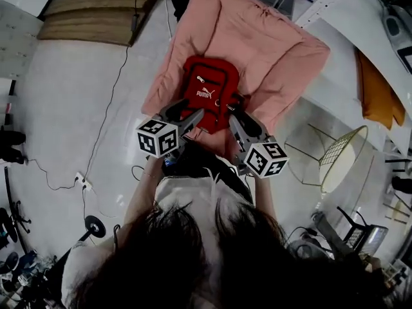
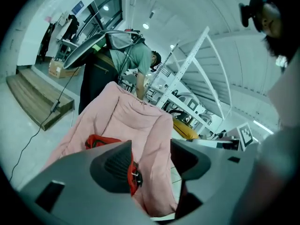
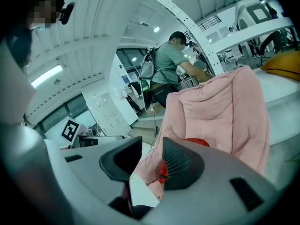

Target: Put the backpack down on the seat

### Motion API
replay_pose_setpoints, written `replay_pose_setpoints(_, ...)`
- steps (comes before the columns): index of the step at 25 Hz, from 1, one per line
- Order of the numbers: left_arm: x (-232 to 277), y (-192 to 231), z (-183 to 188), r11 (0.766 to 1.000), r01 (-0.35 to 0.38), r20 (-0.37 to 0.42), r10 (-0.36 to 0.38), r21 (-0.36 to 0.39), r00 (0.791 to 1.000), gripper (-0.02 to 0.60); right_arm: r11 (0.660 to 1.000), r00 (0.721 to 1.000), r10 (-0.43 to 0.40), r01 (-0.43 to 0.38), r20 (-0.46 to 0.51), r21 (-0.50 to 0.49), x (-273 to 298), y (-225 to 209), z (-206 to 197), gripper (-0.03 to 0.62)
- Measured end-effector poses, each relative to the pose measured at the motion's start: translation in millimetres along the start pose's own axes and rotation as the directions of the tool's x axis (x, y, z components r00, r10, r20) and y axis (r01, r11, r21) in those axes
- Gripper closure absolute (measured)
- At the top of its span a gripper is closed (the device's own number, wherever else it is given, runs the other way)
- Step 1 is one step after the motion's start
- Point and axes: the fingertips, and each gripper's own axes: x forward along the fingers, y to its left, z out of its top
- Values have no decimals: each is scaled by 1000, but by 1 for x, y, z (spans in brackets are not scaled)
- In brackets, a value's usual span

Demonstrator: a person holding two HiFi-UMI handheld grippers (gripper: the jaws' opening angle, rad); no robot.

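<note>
Operator: long dark hair [image 1: 212, 256], white top [image 1: 193, 192].
Left gripper [image 1: 187, 114] and right gripper [image 1: 236, 116]: grey moulded bodies. Each carries a white cube [image 1: 158, 138] printed with black square markers on its faces.
Jaws: dark grey, blunt wedge shape, with finely ribbed inner pads [image 2: 116, 162].

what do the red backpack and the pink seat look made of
Red backpack: matte woven synthetic, probably nylon or polyester, with a printed white logo and shiny zipper pull. Pink seat: soft matte padded cloth, judging by puffy stitched folds; fibre unclear.
</note>
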Motion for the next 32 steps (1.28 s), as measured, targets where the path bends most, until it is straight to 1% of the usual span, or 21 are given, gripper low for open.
replay_pose_setpoints(4,-23,-41,-9,1000,-7,50,6,18,999,344,997,998,62,-61,9,-47,-37,18,-1,480)
replay_pose_setpoints(6,-34,-56,-17,1000,-16,67,14,26,998,378,994,996,89,-88,5,-57,-50,27,-7,492)
replay_pose_setpoints(8,-42,-65,-27,999,-33,70,30,35,997,404,991,993,118,-118,4,-57,-58,35,-12,500)
replay_pose_setpoints(14,-67,-88,-49,995,-76,63,72,61,995,434,979,982,189,-190,-24,-75,-76,58,-29,510)
replay_pose_setpoints(19,-89,-86,-49,990,-125,79,120,60,990,440,972,974,218,-222,-65,-71,-83,69,-47,510)
replay_pose_setpoints(24,-109,-79,-51,986,-154,88,148,61,985,442,972,971,223,-228,-87,-59,-82,75,-57,510)
replay_pose_setpoints(28,-131,-73,-56,984,-158,78,152,82,985,442,973,973,212,-219,-88,-78,-78,90,-59,510)
replay_pose_setpoints(32,-160,-67,-61,984,-136,70,128,114,989,442,975,979,192,-199,-73,-97,-69,116,-64,510)
